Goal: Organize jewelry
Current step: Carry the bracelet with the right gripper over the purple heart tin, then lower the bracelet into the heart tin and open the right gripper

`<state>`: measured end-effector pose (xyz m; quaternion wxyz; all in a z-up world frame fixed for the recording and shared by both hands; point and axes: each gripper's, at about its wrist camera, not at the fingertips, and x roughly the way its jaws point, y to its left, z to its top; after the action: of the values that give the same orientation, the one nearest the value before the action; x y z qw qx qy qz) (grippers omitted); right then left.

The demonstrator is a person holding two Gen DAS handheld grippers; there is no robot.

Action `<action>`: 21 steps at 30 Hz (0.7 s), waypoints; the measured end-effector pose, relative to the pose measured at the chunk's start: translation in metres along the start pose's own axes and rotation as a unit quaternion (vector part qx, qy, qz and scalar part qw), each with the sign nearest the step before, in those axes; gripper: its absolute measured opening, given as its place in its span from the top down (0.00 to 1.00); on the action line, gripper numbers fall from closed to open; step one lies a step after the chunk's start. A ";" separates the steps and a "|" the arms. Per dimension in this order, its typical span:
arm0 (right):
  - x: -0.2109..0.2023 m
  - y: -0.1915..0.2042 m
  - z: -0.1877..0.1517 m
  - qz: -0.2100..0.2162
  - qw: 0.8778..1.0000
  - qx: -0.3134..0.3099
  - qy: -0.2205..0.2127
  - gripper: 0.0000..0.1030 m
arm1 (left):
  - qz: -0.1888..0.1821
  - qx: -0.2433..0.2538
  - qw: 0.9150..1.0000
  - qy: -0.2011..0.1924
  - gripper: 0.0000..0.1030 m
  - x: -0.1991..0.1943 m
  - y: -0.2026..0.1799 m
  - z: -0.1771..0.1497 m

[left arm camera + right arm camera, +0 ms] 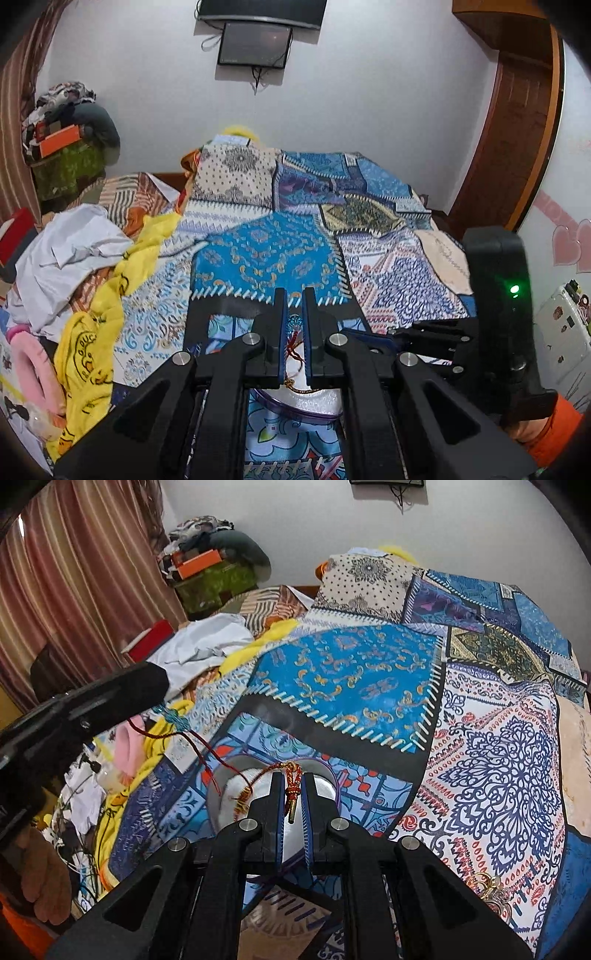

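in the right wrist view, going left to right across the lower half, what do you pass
left gripper holding a teal bead on the red cord → white jewelry box → right gripper pinching the red-gold knot → gold jewelry piece

No legible text found; the black round print on the crumpled yellow cloth point(86, 354) is too blurred to read.

Your left gripper point(294, 295) has its jaws drawn nearly together, pinching a thin cord. Your right gripper point(292, 781) is likewise narrowed — clamped on a braided strand — just right of the left.
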<state>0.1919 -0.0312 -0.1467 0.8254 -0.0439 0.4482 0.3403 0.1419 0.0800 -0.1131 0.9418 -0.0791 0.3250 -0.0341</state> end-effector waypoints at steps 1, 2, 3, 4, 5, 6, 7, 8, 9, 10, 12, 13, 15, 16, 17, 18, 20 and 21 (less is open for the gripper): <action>0.002 -0.001 0.000 -0.001 1.000 0.000 0.003 0.93 | 0.000 -0.002 1.000 0.005 0.95 0.003 0.001 -0.002; 0.003 -0.001 -0.001 0.000 1.000 -0.001 0.007 0.93 | -0.001 -0.004 1.000 0.009 0.95 0.006 0.002 -0.003; 0.003 -0.001 -0.002 0.000 1.000 -0.002 0.009 0.93 | -0.002 -0.005 1.000 0.013 0.95 0.008 0.003 -0.005; 0.004 -0.001 -0.003 0.001 1.000 -0.002 0.012 0.93 | -0.003 -0.006 1.000 0.018 0.95 0.011 0.003 -0.007; 0.004 -0.001 -0.004 0.001 1.000 -0.004 0.014 0.93 | -0.002 -0.007 1.000 0.022 0.95 0.013 0.004 -0.009; 0.004 0.000 -0.004 0.001 1.000 -0.006 0.016 0.93 | -0.002 -0.007 1.000 0.025 0.95 0.015 0.004 -0.010; 0.005 0.000 -0.004 0.001 1.000 -0.007 0.017 0.93 | -0.002 -0.008 0.999 0.031 0.95 0.018 0.006 -0.013; 0.006 0.000 -0.004 0.001 1.000 -0.008 0.019 0.92 | -0.004 -0.009 0.999 0.036 0.95 0.020 0.006 -0.015; 0.006 0.000 -0.004 0.001 1.000 -0.008 0.020 0.93 | -0.005 -0.010 0.999 0.040 0.95 0.022 0.007 -0.016; 0.006 0.000 -0.004 0.001 1.000 -0.008 0.021 0.93 | -0.006 -0.010 0.999 0.045 0.95 0.024 0.008 -0.018; 0.006 0.000 -0.005 0.004 1.000 -0.007 0.021 0.93 | -0.008 -0.011 0.998 0.053 0.94 0.027 0.008 -0.023; 0.006 0.000 -0.005 0.005 1.000 -0.008 0.023 0.93 | -0.011 -0.012 0.998 0.057 0.94 0.028 0.008 -0.024; 0.005 0.001 -0.005 0.005 1.000 -0.010 0.025 0.92 | -0.016 -0.014 0.998 0.064 0.95 0.030 0.009 -0.028; 0.005 0.001 -0.005 0.007 1.000 -0.012 0.027 0.92 | -0.017 -0.014 0.997 0.067 0.95 0.031 0.008 -0.029; 0.005 0.001 -0.005 0.007 1.000 -0.013 0.028 0.92 | -0.018 -0.013 0.997 0.069 0.95 0.031 0.007 -0.030; 0.004 0.001 -0.005 0.006 1.000 -0.013 0.027 0.92 | -0.019 -0.012 0.997 0.071 0.95 0.032 0.006 -0.031; 0.002 0.000 -0.006 0.006 1.000 -0.011 0.027 0.92 | -0.022 -0.009 0.997 0.075 0.94 0.032 0.004 -0.032; 0.000 0.000 -0.006 0.006 1.000 -0.010 0.027 0.92 | -0.023 -0.007 0.997 0.077 0.95 0.032 0.002 -0.032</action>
<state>0.1878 -0.0334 -0.1505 0.8104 -0.0591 0.4672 0.3485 0.1471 0.0747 -0.1579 0.9124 -0.0901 0.3948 -0.0597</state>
